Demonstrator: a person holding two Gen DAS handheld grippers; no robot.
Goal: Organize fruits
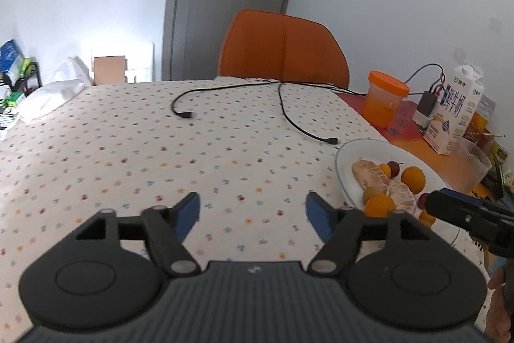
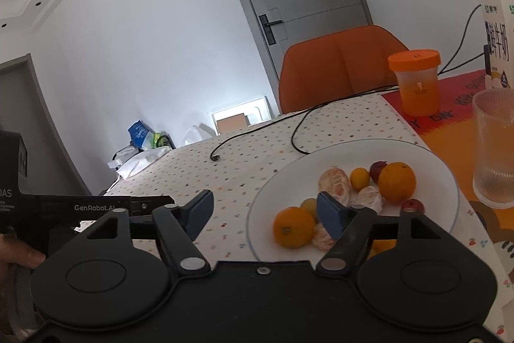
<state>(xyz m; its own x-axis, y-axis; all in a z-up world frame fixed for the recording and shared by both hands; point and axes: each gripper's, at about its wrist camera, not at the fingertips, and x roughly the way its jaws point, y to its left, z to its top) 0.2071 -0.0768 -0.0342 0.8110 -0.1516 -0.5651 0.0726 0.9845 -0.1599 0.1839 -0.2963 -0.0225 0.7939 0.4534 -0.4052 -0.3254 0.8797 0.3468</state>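
Note:
A white plate (image 2: 430,163) holds the fruit: two whole oranges (image 2: 396,182), peeled orange segments (image 2: 334,184), small yellow fruits (image 2: 359,178) and small dark red fruits (image 2: 378,170). The plate also shows in the left wrist view (image 1: 363,150), at the right. My right gripper (image 2: 265,211) is open and empty, low over the plate's near left rim, its right finger above the fruit. My left gripper (image 1: 252,212) is open and empty over the dotted tablecloth (image 1: 160,150), left of the plate. The right gripper's tip (image 1: 449,204) reaches over the plate's near edge.
Two black cables (image 1: 289,114) lie across the cloth. An orange-lidded cup (image 2: 416,82), a milk carton (image 2: 498,37) and a ribbed clear glass (image 2: 494,150) stand right of the plate. An orange chair (image 1: 282,47) stands behind the table.

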